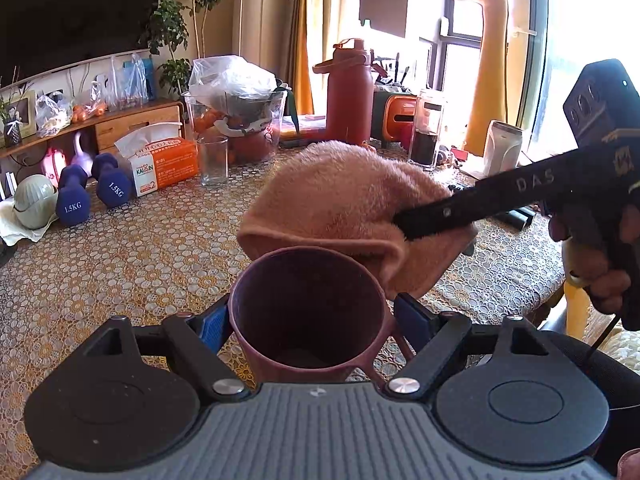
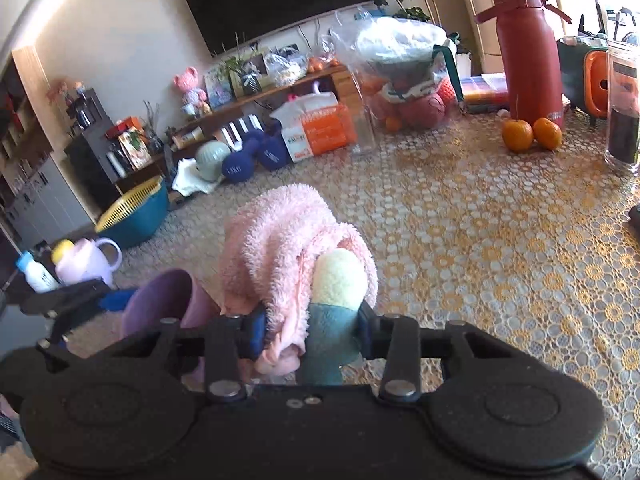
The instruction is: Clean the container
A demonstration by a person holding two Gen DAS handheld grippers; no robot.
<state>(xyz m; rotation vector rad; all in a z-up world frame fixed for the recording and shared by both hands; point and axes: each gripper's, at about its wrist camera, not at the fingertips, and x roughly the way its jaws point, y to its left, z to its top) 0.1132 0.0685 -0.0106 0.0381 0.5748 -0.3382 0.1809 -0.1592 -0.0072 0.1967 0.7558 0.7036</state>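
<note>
Now left tool (image 1: 308, 316) clamped round mauve cup (image 1: 306, 312) (mouth open), right tool (image 2: 310, 330) pinching pink towel (image 2: 280, 248) — just beside rim.

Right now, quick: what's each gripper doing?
Left gripper: shut on the purple cup.
Right gripper: shut on the pink towel, beside the cup's rim.

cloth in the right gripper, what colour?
Pink towel, fluffy, with a cream and teal patch. Best seen in the right wrist view.
</note>
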